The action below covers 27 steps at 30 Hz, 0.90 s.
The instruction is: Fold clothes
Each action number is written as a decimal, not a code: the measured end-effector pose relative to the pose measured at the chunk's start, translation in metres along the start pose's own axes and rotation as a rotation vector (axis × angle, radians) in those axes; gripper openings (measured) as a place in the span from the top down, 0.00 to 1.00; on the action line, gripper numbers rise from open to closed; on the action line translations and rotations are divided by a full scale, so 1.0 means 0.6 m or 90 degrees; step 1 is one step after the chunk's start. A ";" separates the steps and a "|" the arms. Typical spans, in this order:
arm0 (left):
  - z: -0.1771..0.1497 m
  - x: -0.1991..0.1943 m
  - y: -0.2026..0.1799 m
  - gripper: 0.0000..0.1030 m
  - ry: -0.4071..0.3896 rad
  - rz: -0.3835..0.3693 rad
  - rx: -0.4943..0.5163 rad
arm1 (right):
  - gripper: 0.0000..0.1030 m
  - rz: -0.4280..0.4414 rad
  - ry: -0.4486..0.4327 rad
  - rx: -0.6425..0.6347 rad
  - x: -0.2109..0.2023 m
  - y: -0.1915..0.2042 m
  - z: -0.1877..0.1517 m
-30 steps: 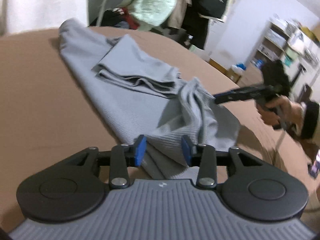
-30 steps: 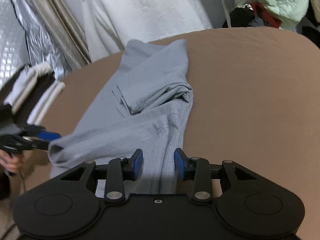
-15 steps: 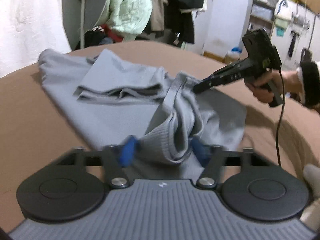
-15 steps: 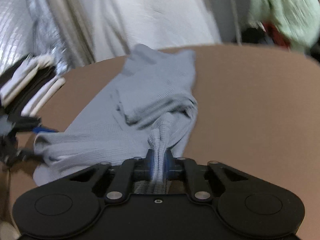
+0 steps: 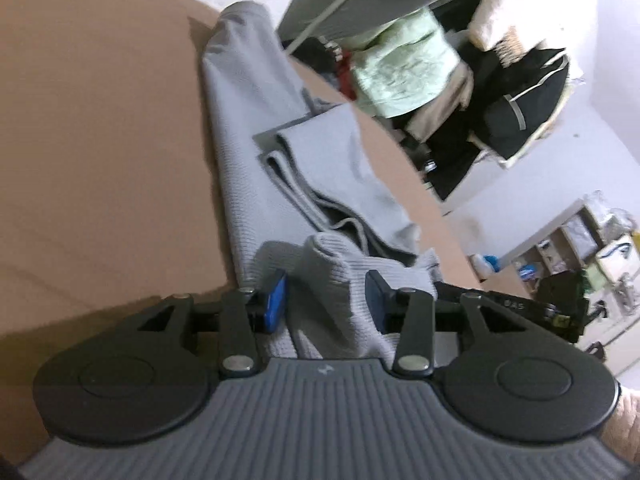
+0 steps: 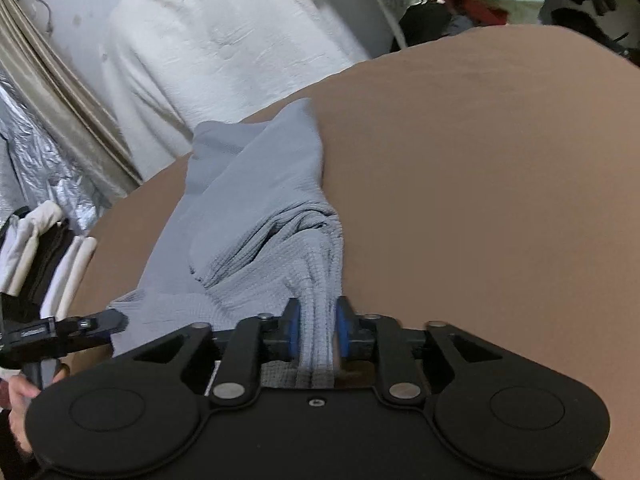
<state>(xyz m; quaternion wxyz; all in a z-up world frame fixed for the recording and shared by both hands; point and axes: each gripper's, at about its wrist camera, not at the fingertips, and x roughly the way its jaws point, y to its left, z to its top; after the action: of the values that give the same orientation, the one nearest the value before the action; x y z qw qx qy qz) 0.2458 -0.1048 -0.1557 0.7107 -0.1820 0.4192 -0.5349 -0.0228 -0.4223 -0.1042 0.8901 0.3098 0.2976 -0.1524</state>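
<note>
Our right gripper point(image 6: 314, 332) pinches the grey garment point(image 6: 256, 216) bunched at lower centre to lift it; our left gripper point(image 5: 326, 300) gapes around a fold.

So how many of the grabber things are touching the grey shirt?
2. The right gripper pinches a bunched fold of the grey shirt at its near edge. The left gripper has another fold between its fingers, though not clamped.

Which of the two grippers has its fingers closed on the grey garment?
The right gripper: its blue fingers pinch a bunched fold of the grey garment. The left gripper stands open around cloth.
</note>
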 end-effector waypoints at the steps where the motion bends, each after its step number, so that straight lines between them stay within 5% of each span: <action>1: -0.002 -0.001 -0.002 0.60 -0.004 -0.006 0.008 | 0.73 -0.006 -0.005 -0.009 -0.005 0.003 -0.003; 3: -0.007 0.000 -0.011 0.49 -0.010 -0.011 0.035 | 0.72 -0.013 -0.010 -0.032 -0.010 0.014 -0.007; 5: -0.010 0.012 -0.029 0.47 -0.012 0.000 0.077 | 0.63 -0.015 -0.019 -0.059 -0.018 0.023 -0.012; 7: -0.014 0.023 -0.049 0.63 -0.014 0.019 0.124 | 0.63 -0.030 -0.038 -0.096 -0.023 0.036 -0.016; 8: -0.016 0.025 -0.063 0.96 -0.010 0.048 0.152 | 0.65 -0.036 -0.047 -0.121 -0.021 0.045 -0.017; 10: -0.015 0.024 -0.089 0.97 0.010 0.110 0.187 | 0.91 -0.048 -0.061 -0.181 -0.023 0.063 -0.019; 15: -0.003 -0.051 -0.140 0.97 -0.004 0.094 0.166 | 0.92 -0.051 -0.092 -0.219 -0.048 0.084 -0.019; 17: 0.009 -0.076 -0.128 0.97 0.001 0.059 0.103 | 0.92 -0.034 -0.098 -0.201 -0.059 0.082 -0.014; 19: 0.029 -0.078 -0.077 0.96 0.016 0.018 -0.031 | 0.92 -0.015 -0.096 -0.171 -0.061 0.074 -0.002; 21: 0.039 -0.057 -0.013 0.90 0.013 0.069 -0.124 | 0.92 -0.016 -0.073 -0.139 -0.041 0.058 0.015; 25: 0.026 -0.042 0.046 0.89 -0.017 0.129 -0.171 | 0.88 -0.024 -0.012 -0.035 0.008 0.015 0.029; 27: 0.024 -0.057 0.036 0.76 -0.013 0.118 -0.163 | 0.80 -0.021 -0.032 0.006 -0.002 0.004 0.023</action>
<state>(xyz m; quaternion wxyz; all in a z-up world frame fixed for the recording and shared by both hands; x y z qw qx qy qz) 0.2675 -0.0686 -0.1490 0.7323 -0.2372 0.4916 -0.4072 -0.0166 -0.4293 -0.0936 0.8932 0.3051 0.2795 -0.1758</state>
